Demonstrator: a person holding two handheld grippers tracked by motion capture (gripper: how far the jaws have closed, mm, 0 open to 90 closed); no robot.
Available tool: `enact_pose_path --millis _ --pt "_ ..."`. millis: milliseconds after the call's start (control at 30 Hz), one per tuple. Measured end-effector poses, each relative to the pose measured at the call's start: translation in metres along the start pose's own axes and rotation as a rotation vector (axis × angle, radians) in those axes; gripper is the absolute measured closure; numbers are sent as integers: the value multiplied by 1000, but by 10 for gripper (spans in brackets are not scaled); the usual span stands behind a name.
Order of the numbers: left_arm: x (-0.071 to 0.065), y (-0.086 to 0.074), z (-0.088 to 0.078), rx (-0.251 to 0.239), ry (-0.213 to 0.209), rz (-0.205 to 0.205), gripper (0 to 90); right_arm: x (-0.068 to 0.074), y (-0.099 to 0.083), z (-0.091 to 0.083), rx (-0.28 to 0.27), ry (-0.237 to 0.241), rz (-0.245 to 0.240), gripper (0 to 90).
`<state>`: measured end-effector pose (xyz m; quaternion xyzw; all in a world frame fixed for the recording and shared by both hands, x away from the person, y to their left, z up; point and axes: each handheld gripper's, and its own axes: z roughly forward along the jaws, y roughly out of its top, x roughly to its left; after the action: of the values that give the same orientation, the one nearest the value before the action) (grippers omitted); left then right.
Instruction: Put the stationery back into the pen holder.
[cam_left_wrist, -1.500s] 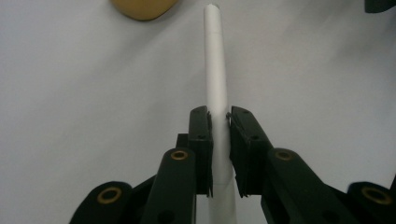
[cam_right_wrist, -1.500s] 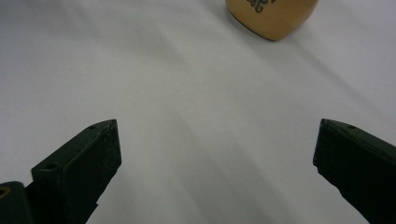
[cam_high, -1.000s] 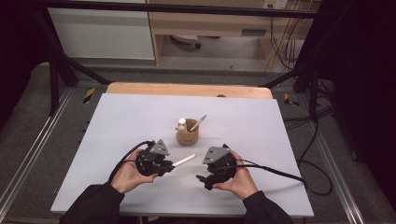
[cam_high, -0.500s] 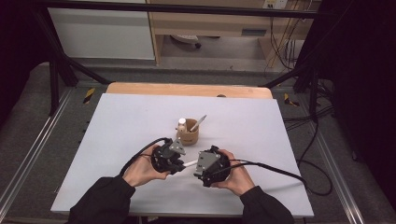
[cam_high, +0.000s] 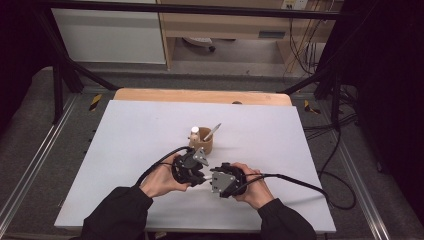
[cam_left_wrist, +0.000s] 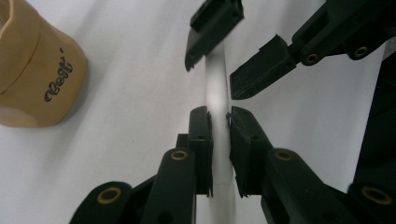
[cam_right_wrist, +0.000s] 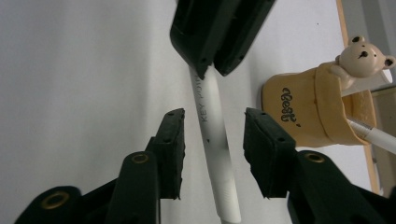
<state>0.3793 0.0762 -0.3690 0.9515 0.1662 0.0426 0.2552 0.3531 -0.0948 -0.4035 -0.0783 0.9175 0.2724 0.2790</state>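
Observation:
A white pen (cam_left_wrist: 215, 84) lies level just above the white table (cam_high: 140, 130) near its front. My left gripper (cam_left_wrist: 218, 114) is shut on one end of it, and in the high view that gripper (cam_high: 199, 176) sits left of centre. My right gripper (cam_right_wrist: 212, 116) faces it from the right (cam_high: 209, 181). Its jaws have just been closing, and the other end of the pen (cam_right_wrist: 212, 140) runs between them. The pads still stand apart from the barrel on both sides.
A tan cup (cam_high: 201, 142) with a small bear figure (cam_right_wrist: 362, 53) on its rim stands just behind the hands and holds another white pen (cam_high: 212, 131). A wooden board (cam_high: 200, 95) edges the far side. Cables trail right off the table.
My left hand has carried the pen to the right, up to the right gripper. The right gripper's jaws have narrowed around the pen's free end. The right hand stayed in place.

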Motion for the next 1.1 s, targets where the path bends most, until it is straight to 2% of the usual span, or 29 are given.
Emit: enact_pose_path --millis 167,300,433,700,867,933,1100 --pt "-3 6 4 4 -8 9 783 2 -1 -1 3 -6 -82 665" --pt "-4 10 6 8 -13 14 783 3 -1 -3 -1 -2 -113 727" --pt "-4 11 6 3 -13 13 783 3 -1 -4 0 -4 -136 750" --pt "-4 12 5 -5 -16 16 783 4 -1 -6 8 3 -157 785" --pt "-5 9 5 -42 2 30 770 3 -2 -6 12 -8 -148 788" --pt "-4 7 1 -57 15 41 719 3 -2 -5 15 -5 -143 788" --pt "3 -5 -9 -116 49 28 575 -2 -6 -5 35 -17 -103 788"
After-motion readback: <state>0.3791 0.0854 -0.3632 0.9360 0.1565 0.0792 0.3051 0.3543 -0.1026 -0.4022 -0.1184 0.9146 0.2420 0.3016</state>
